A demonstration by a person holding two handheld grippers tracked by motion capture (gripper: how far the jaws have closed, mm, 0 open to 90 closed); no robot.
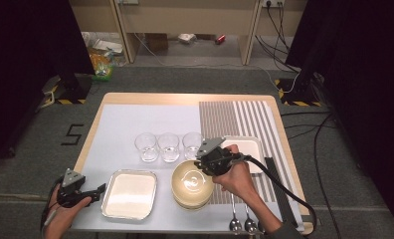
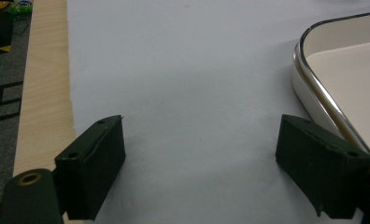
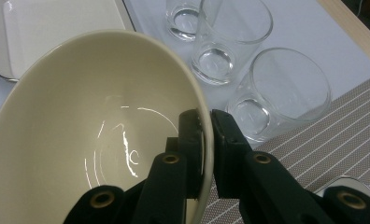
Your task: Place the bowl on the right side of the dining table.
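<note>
Cream glazed ceramic, the bowl (image 3: 89, 126) sits near the middle of the table on top of a stack, just right of the tray (image 1: 129, 194) and near the three glasses (image 1: 168, 146); it looks stiff, fairly heavy, slick and breakable. Its rim is the one place to pinch, and the right gripper (image 3: 206, 122) has its jaws closed on the rim's right side, one inside and one outside. Such a thin hold on glaze could slip if tilted, while the left gripper (image 2: 199, 154) rests with jaws wide apart over bare mat left of the tray.

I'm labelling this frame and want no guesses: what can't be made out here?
- High view: how many cream ceramic bowls are stacked; too small.
- High view: two metal spoons, handles hidden by the person's right hand.
- Right gripper view: white square plate, hidden behind the jaws.
</note>
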